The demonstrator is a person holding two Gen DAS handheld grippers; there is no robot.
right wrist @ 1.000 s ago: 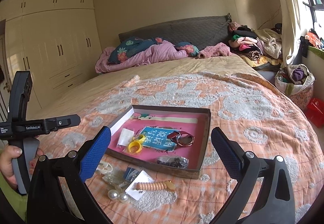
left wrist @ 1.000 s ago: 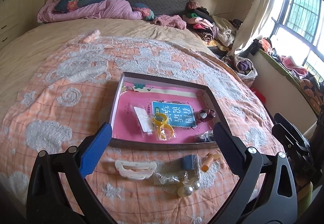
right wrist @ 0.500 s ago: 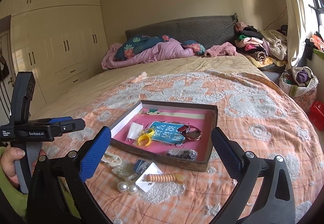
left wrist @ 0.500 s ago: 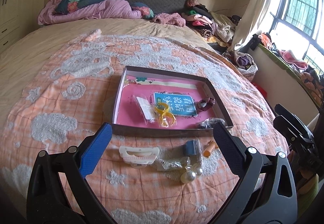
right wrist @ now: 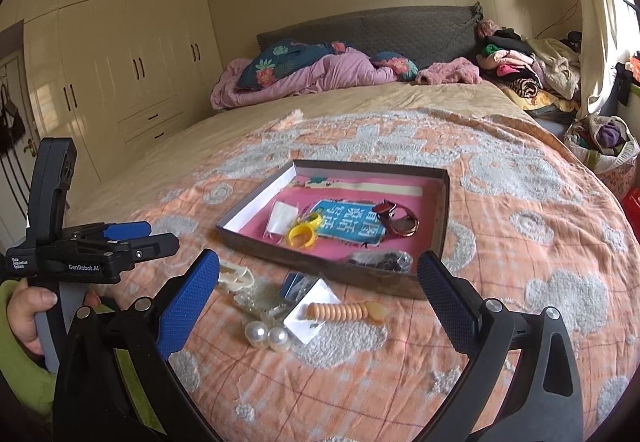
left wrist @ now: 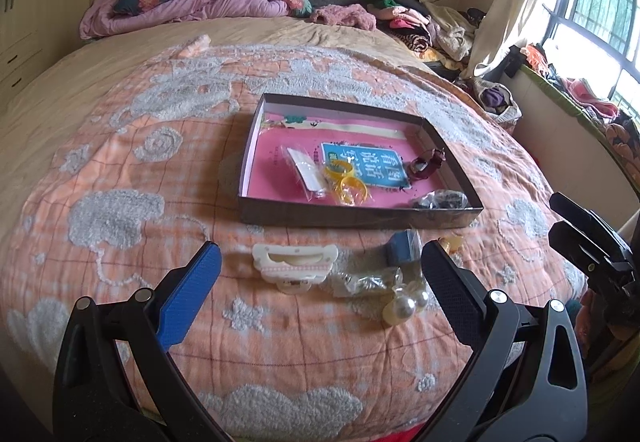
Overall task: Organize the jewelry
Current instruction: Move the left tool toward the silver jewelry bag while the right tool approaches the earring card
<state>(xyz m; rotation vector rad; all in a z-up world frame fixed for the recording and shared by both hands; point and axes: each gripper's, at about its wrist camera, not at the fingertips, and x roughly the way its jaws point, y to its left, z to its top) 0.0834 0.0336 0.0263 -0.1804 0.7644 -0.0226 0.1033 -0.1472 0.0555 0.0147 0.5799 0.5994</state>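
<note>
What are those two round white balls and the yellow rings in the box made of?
The white balls look like glossy faux pearl, showing bright highlights; real pearl cannot be ruled out. The yellow rings look like smooth translucent plastic, glowing slightly.

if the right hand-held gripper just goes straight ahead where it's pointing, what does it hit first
Probably the peach ribbed hair clip on the blanket, lying between the open right hand-held gripper and the box. Depth is hard to judge.
</note>
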